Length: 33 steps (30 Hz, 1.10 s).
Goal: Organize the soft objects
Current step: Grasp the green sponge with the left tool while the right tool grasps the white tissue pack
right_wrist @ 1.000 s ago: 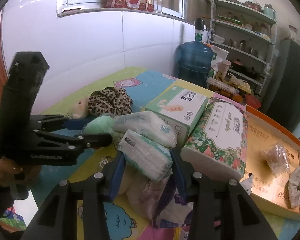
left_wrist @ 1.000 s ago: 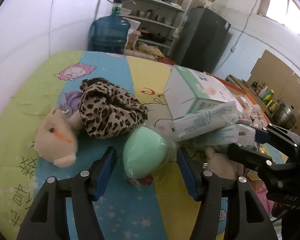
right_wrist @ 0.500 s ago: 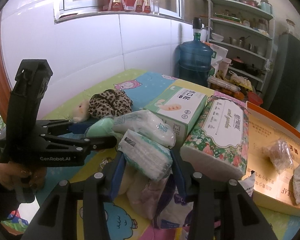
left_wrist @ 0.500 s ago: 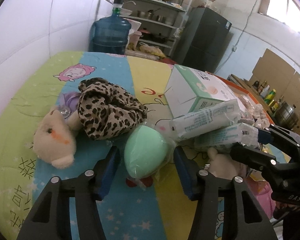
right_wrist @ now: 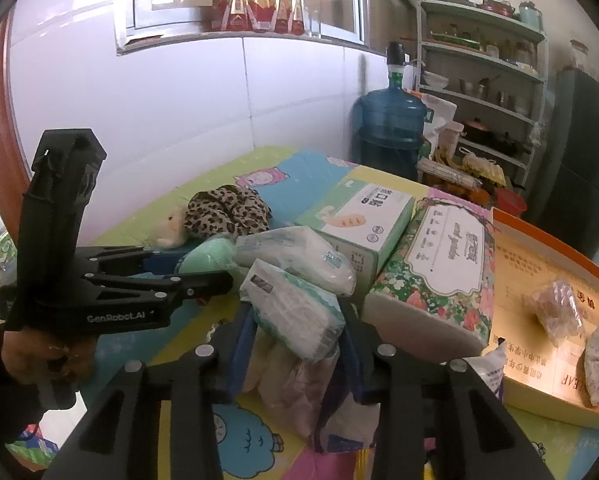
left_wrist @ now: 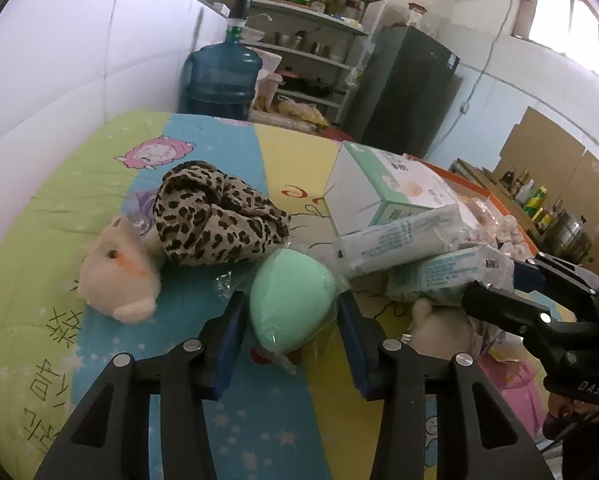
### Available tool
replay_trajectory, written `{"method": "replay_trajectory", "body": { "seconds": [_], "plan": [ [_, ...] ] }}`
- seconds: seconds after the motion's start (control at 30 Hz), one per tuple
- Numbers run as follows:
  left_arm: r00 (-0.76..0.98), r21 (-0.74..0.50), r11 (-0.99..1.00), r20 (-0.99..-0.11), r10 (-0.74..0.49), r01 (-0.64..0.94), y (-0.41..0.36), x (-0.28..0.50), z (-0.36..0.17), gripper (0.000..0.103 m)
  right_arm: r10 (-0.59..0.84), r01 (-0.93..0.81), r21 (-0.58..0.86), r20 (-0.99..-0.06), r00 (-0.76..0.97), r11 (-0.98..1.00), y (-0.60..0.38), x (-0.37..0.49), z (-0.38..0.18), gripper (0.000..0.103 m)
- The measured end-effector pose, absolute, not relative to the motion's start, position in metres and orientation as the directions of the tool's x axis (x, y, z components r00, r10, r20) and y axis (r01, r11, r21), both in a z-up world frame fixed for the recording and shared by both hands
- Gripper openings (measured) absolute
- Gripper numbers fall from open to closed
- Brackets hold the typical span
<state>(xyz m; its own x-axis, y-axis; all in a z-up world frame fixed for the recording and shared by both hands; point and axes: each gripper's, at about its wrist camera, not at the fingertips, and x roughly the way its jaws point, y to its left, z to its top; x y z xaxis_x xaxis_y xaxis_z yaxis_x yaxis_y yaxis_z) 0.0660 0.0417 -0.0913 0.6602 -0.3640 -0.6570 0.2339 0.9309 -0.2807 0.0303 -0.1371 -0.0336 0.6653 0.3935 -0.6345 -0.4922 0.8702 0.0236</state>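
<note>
Green egg-shaped sponge [left_wrist: 292, 294] in clear wrap lies on the cartoon sheet [left_wrist: 79, 184], just beside the leopard-print cloth [left_wrist: 215, 216] and plush toy [left_wrist: 117, 272]. Left gripper [left_wrist: 289, 314] brackets it — jaws narrow, pads at its flanks, contact uncertain. Likely light, squashy, film slippery; take it across the widest middle. Right gripper [right_wrist: 297, 330] straddles a tissue pack [right_wrist: 295, 312] — grip unclear.
</note>
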Motion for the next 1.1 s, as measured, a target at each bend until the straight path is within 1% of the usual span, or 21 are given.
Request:
{"method": "replay_trajectory", "body": {
  "seconds": [0.53,0.87,1.1],
  "plan": [
    [0.696,-0.286,0.922,-0.607,-0.384,0.259,0.049,0.036,-0.067,0.047,0.415,-0.49,0.035,-0.586,0.696,0.871,-0.141,0.01,-0.016,0.038],
    [0.714,-0.275,0.917,-0.577,-0.398,0.289,0.045,0.019,-0.049,0.047,0.431,-0.493,0.042,-0.555,0.712,0.869,-0.145,-0.007,-0.005,0.038],
    [0.739,-0.258,0.914,-0.539,-0.405,0.313,0.031,0.006,-0.028,0.047,0.432,-0.479,0.05,-0.52,0.737,0.876,-0.158,-0.019,0.005,0.038]
  ]
}}
